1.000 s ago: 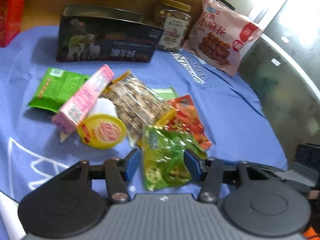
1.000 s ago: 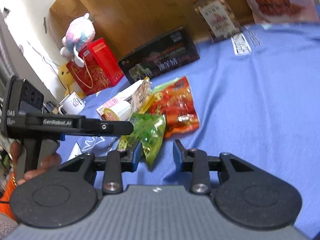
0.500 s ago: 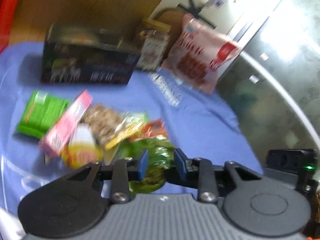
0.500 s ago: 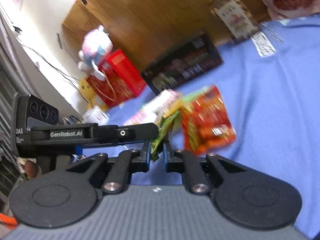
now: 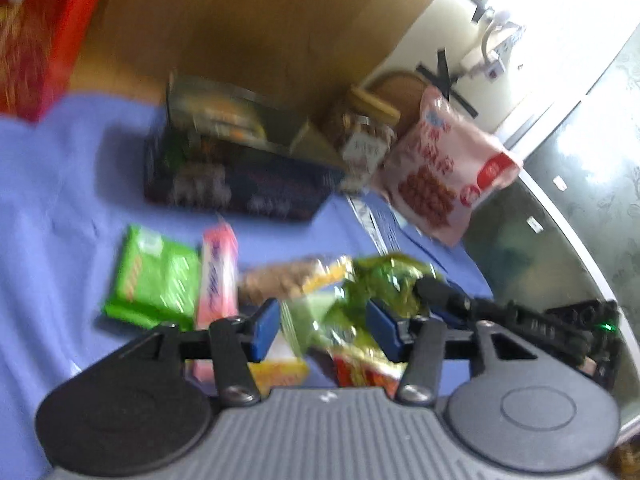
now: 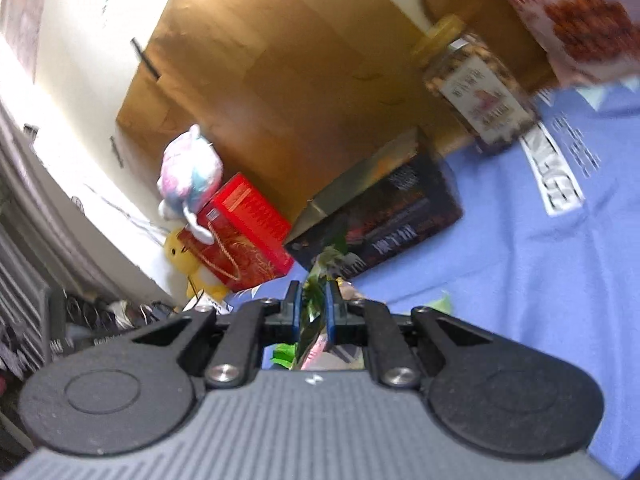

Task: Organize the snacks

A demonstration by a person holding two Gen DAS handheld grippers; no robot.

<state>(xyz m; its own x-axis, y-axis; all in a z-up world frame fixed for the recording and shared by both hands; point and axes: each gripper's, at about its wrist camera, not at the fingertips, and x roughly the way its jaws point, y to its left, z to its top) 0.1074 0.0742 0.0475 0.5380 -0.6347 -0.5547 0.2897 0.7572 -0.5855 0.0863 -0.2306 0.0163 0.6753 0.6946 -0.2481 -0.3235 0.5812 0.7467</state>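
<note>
Compared with a second earlier, the green snack packet [image 5: 376,292] had left the blue cloth [image 5: 60,184] and hung above the snack pile, passed from one gripper to the other. The left gripper [image 5: 325,330], which had clamped the packet half a second before, had just been opening; its jaws stood apart with the packet between them, neither pad clearly pressing it. The right gripper [image 6: 311,306] had closed from a wider setting and was clamped on the packet's edge, jaws nearly together. The step in hand appeared to be the lift and transfer of this packet toward the open dark box [image 6: 384,216] at the rear of the cloth. The next move probably required the left gripper to clear away, then the right to carry the limp packet over the box opening before release.
</note>
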